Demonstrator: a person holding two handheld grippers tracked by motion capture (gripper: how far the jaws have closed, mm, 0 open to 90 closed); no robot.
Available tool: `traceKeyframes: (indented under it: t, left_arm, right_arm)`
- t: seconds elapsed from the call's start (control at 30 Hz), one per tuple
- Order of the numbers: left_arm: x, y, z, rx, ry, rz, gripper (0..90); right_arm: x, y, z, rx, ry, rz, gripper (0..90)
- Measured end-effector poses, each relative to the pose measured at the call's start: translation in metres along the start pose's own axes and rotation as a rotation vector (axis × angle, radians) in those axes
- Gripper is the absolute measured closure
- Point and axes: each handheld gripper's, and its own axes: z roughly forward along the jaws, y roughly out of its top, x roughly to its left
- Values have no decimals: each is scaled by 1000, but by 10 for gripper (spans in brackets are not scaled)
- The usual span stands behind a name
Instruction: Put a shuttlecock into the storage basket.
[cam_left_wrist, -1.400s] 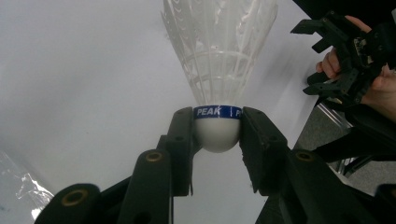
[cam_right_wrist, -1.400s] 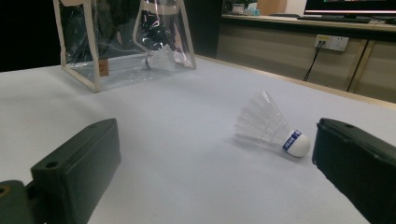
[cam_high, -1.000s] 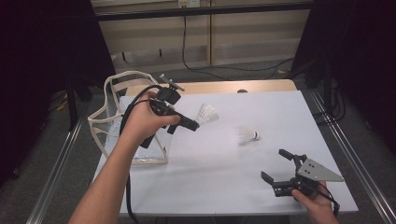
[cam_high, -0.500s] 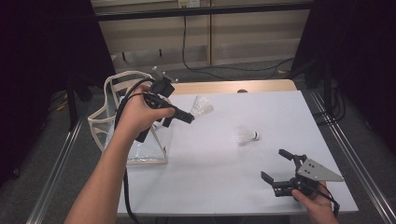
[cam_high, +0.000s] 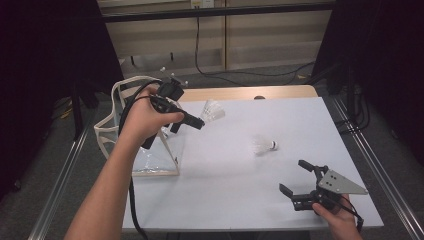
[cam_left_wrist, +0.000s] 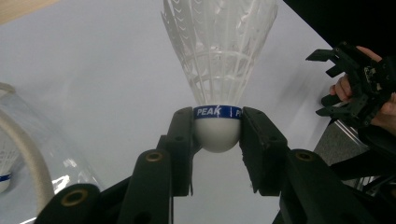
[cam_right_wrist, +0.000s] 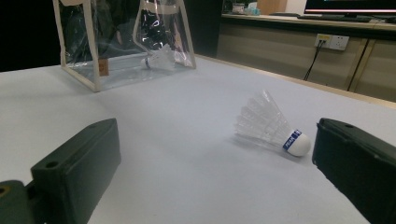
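My left gripper (cam_high: 200, 121) hangs above the white table, beside the clear bag (cam_high: 145, 150), and is shut on a white feather shuttlecock (cam_high: 212, 111). In the left gripper view its pads (cam_left_wrist: 254, 135) clamp the round cork with the blue band, and the feathers (cam_left_wrist: 219, 56) point away. A second shuttlecock (cam_high: 263, 145) lies on its side mid-table, right of centre. My right gripper (cam_high: 292, 176) rests near the front right corner, open, and the shuttlecock (cam_right_wrist: 271, 127) lies ahead of its jaws. A third shuttlecock (cam_right_wrist: 159, 59) lies inside the bag.
The clear bag with cream trim (cam_right_wrist: 121, 42) stands at the table's left edge, its mouth facing up. The white tabletop (cam_high: 240, 200) ends in metal rails on both sides. A wooden strip and cables run behind the far edge.
My left gripper has shifted slightly up and to the left with the shuttlecock, closer to the bag's top. The right gripper and the loose shuttlecock have not moved.
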Motion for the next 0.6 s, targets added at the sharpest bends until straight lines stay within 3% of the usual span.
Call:
traceKeyframes:
  t: [0.2, 0.6]
  left_arm:
    - [2, 1, -4, -8, 7, -18, 658]
    - [4, 5, -14, 0, 18, -11, 658]
  right_arm:
    - [0, 0, 0, -3, -1, 0, 6]
    - [0, 0, 0, -1, 0, -2, 6]
